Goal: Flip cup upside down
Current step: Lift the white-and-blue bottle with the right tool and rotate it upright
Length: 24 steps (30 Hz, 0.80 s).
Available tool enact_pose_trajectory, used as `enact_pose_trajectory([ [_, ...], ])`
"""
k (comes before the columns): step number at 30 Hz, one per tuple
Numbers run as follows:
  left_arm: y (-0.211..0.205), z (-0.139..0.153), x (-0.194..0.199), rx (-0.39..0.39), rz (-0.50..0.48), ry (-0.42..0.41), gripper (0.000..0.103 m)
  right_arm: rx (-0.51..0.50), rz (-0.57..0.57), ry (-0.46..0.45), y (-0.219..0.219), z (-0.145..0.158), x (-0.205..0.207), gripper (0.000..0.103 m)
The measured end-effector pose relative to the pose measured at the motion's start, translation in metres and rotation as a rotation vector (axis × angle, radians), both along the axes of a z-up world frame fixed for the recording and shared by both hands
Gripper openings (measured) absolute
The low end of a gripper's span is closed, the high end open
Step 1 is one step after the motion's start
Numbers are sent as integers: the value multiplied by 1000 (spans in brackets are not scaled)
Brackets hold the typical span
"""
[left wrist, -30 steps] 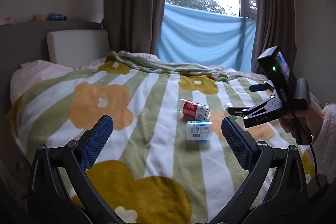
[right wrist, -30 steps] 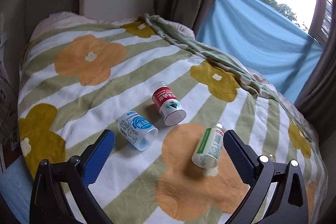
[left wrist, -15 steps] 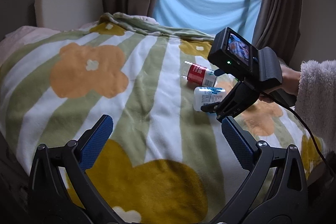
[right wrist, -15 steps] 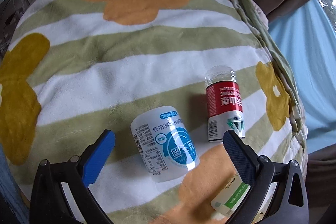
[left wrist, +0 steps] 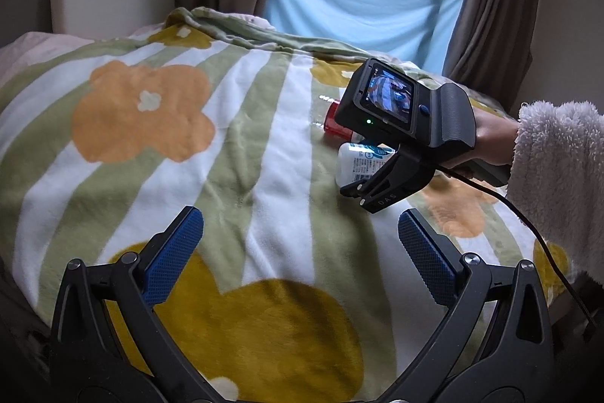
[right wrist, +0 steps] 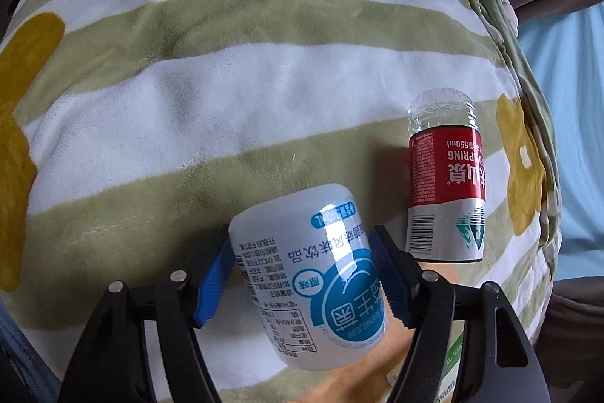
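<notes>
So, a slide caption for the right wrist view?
Right gripper closed on the white-and-blue cup, lying on the striped blanket beside a red-labelled cup.

Right gripper (right wrist: pixel 302 274) is angled down over the bed's right side, its blue pads (right wrist: pixel 213 284) pressed against both flanks of the white cup (right wrist: pixel 313 274), clamped on it. The right hand (left wrist: pixel 487 144), in a fluffy white sleeve (left wrist: pixel 558 184), grips the handle from the right edge. Left gripper (left wrist: pixel 302 261) hangs low above the near edge, jaws spread wide, holding nothing.
</notes>
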<state>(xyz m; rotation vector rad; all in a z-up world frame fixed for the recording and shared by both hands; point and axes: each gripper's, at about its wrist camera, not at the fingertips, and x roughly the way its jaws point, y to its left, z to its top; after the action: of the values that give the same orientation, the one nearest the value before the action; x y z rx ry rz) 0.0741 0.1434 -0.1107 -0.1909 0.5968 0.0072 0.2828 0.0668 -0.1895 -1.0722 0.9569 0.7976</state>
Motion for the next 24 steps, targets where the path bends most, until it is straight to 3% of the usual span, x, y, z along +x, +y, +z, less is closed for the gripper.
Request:
enact_pose_trajectory([
  [7, -9, 9, -8, 3, -24, -19, 103, 30, -79, 8, -19, 30, -10, 66],
  [13, -22, 15, -16, 0, -71, -41, 103, 47, -192, 42, -63, 59, -28, 66],
  [24, -43, 23, -25, 26, -130, -51, 103, 60, -436, 156, -142, 17, -47, 66],
])
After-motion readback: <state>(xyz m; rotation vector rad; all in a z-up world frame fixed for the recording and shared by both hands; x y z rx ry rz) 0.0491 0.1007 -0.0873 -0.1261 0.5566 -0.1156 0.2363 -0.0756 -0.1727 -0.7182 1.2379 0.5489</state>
